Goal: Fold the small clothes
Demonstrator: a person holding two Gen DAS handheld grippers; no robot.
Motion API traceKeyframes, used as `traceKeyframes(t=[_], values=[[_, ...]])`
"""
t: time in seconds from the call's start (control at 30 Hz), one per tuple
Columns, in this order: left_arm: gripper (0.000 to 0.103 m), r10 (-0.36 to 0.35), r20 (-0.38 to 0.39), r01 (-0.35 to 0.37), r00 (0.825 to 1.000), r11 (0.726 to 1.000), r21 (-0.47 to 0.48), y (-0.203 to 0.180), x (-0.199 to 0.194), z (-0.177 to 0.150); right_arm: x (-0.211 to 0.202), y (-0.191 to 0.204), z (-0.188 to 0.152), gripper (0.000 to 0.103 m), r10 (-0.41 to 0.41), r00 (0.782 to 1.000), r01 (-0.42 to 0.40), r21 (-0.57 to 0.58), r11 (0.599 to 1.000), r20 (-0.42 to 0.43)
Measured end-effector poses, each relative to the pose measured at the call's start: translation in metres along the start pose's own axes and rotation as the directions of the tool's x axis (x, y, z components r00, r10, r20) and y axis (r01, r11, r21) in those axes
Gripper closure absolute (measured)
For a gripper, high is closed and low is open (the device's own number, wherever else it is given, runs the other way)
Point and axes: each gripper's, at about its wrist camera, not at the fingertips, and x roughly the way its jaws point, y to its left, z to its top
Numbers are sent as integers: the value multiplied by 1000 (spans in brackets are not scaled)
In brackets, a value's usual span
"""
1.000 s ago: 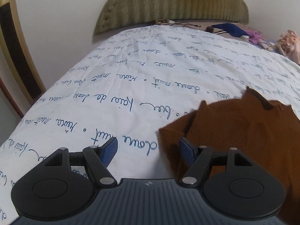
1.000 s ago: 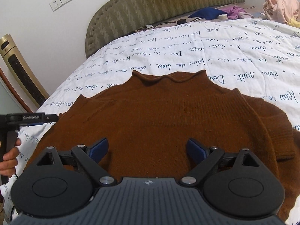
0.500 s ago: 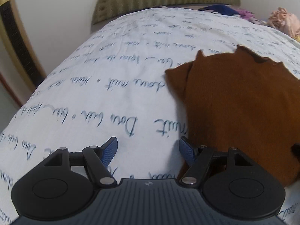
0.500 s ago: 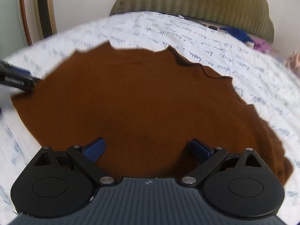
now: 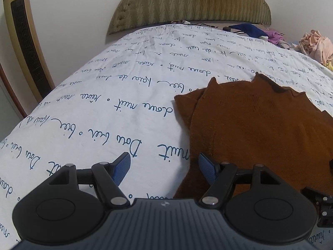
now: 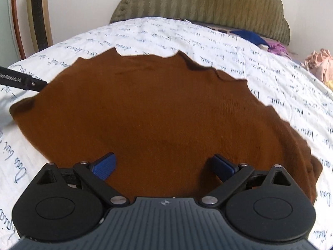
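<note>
Script in dark blue cursive, reading "nuit" and "Dou", covers the white quilted bedspread (image 5: 87, 108) under the rust-brown knitted sweater (image 6: 158, 112), which lies flat. Right gripper (image 6: 164, 166) hangs over the sweater's near part, jaws just widened, nothing between. Left gripper (image 5: 164, 166) straddles the sweater's left edge, jaws apart.

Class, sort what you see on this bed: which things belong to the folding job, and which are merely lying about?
Job in hand: brown sweater; left gripper; right gripper.

Lying about: blue garment; purple cloth; pink clothes heap; gold tower fan.
</note>
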Motion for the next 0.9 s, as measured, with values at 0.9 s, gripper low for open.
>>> traceKeyframes(t=[0.9], values=[[21, -49, 43, 47, 998, 998, 47, -31, 0, -52, -2, -5, -32, 0, -6, 992, -2, 68, 998, 127]])
